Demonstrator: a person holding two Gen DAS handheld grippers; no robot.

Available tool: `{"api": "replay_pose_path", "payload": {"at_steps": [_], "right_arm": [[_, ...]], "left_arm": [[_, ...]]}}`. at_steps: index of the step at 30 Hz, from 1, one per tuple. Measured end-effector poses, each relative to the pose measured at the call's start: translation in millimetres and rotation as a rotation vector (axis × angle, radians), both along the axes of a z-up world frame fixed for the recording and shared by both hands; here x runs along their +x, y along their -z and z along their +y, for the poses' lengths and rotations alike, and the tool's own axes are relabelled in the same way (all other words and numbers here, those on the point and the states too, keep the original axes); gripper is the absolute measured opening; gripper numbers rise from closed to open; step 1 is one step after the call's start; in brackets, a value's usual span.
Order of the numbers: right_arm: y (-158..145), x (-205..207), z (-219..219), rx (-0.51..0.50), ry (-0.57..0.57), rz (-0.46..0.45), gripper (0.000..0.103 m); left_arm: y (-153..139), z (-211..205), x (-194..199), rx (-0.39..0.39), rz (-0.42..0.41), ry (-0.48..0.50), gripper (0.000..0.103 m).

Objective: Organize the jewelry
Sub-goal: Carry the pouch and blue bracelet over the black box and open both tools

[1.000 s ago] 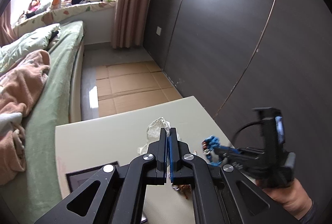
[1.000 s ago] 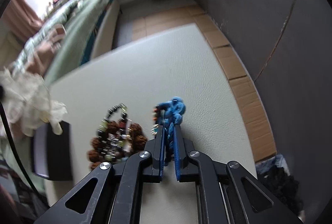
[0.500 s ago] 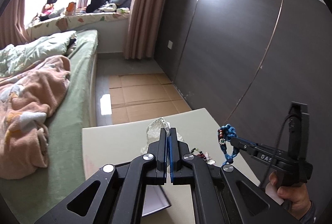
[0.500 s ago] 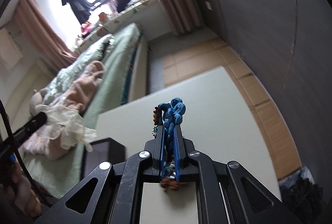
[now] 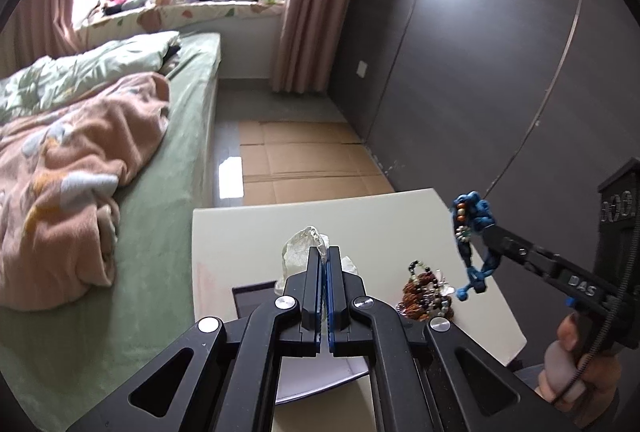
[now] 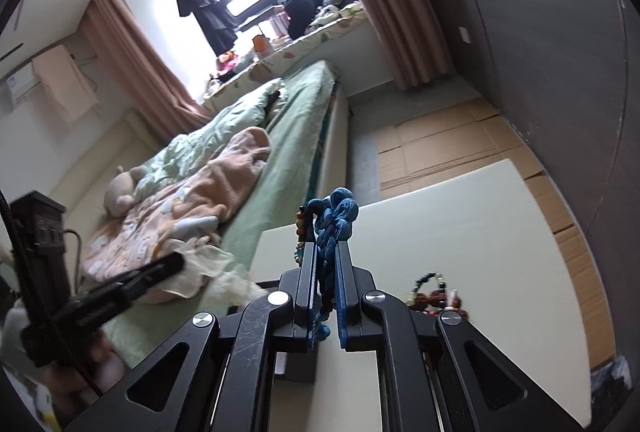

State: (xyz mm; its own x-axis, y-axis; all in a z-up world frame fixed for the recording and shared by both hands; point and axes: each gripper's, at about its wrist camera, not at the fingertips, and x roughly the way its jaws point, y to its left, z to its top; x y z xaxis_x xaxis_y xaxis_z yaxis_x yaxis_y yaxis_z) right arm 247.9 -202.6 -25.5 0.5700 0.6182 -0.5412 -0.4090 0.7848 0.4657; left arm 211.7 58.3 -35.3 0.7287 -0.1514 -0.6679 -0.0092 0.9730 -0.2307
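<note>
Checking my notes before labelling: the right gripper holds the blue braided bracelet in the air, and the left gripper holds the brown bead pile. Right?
Not quite. The left gripper is shut on a sheer white pouch; the left wrist view shows the brown bead pile lying on the table. The right gripper does hold the blue braided bracelet aloft.

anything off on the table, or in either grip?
Nothing damaged or spilled. The rest of the jewelry is one tangled bead pile on the table. The right hand-held gripper holds a blue braided bracelet in the air; the left hand-held gripper pinches a sheer pouch.
</note>
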Motion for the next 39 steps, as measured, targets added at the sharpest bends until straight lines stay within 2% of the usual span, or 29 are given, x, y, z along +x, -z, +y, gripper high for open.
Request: {"api": "replay_pose_path", "payload": {"at_steps": [4, 7, 9, 10, 11, 12, 13, 19, 22, 28, 30, 31, 32, 34, 37, 39], "right_arm": [[-0.7, -1.5, 8.7, 0.018, -0.032, 0.004, 0.009], [0.9, -2.2, 16.6, 0.018, -0.053, 0.013, 0.009], [1.5, -3.4, 21.3, 0.014, -0.068, 0.015, 0.009], [1.7, -4.2, 23.5, 0.013, -0.077, 0.018, 0.009], [1.7, -5.2, 26.0, 0.015, -0.089, 0.022, 0.009], [2.2, -6.8, 29.4, 0.018, -0.104, 0.027, 0.009], [3.0, -8.1, 33.6, 0.016, -0.116, 0.031, 0.009], [11.5, -11.9, 57.3, -0.008, -0.169, 0.052, 0.009], [16.5, -12.8, 68.0, -0.013, -0.197, 0.072, 0.009], [28.5, -11.7, 88.7, -0.011, -0.257, 0.139, 0.010], [33.7, -11.9, 96.9, -0.029, -0.282, 0.169, 0.013], [37.6, -11.0, 100.4, -0.037, -0.298, 0.191, 0.024], [41.8, -10.1, 102.6, -0.051, -0.302, 0.213, 0.046], [45.0, -9.9, 99.9, -0.079, -0.272, 0.216, 0.067], [39.1, -7.7, 83.9, -0.063, -0.242, 0.205, 0.069], [35.8, -5.5, 70.6, -0.036, -0.221, 0.205, 0.081]], "left_arm": [[12.2, 4.4, 6.9, -0.080, 0.064, 0.031, 0.002], [20.8, 8.6, 7.9, -0.108, 0.093, 0.018, 0.004], [23.5, 11.1, 5.7, -0.108, 0.099, 0.005, 0.019], [24.2, 13.4, 3.7, -0.115, 0.098, -0.003, 0.044], [24.3, 16.3, 1.3, -0.126, 0.093, -0.014, 0.074], [23.6, 18.7, -1.3, -0.136, 0.084, -0.024, 0.084], [22.4, 22.0, -5.6, -0.145, 0.067, -0.040, 0.089], [19.3, 40.6, -22.7, -0.131, 0.053, -0.120, 0.089], [17.7, 47.7, -30.8, -0.090, 0.045, -0.150, 0.089], [16.7, 55.7, -49.8, -0.050, 0.007, -0.163, 0.089], [17.5, 57.2, -54.0, -0.051, -0.004, -0.175, 0.089], [18.0, 57.9, -57.3, -0.062, -0.013, -0.181, 0.089], [18.6, 58.2, -59.9, -0.066, -0.022, -0.190, 0.089], [19.7, 58.0, -63.4, -0.071, -0.035, -0.202, 0.089], [19.6, 56.7, -67.9, -0.090, -0.053, -0.201, 0.089], [19.4, 53.1, -68.6, -0.085, -0.054, -0.192, 0.089]]}}
